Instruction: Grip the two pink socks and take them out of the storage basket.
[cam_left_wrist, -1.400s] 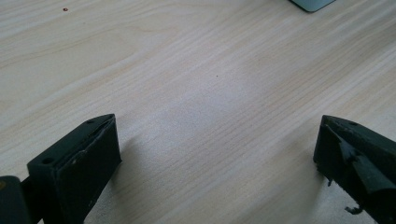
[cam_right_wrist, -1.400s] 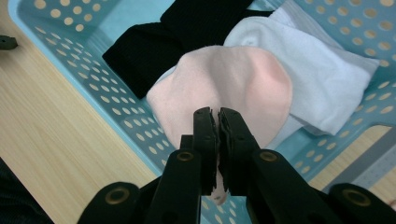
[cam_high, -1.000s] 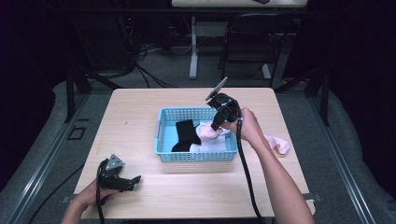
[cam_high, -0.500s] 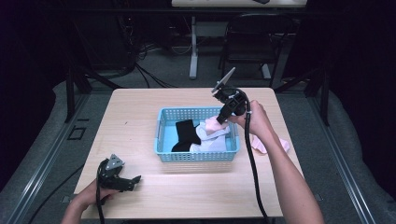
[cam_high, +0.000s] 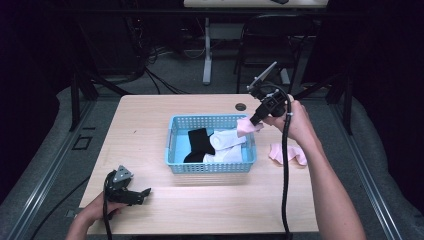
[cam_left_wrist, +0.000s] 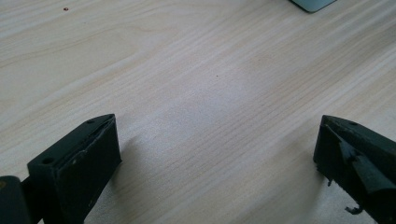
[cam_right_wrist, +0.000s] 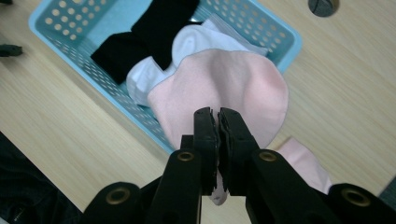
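Matt pink cloth sock (cam_right_wrist: 224, 88), perforated plastic basket (cam_right_wrist: 65, 28)

No text, label, brand, number or sign can be read anywhere in these views. The table (cam_high: 150, 125) and the blue basket (cam_high: 210, 167) bear no lettering.

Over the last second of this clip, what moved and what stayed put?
The right gripper, shut on a pink sock, lifted it from inside the blue basket up and toward the basket's right rim, where it now hangs. The left gripper stayed resting open on the table. The black sock, white sock and second pink sock did not move.
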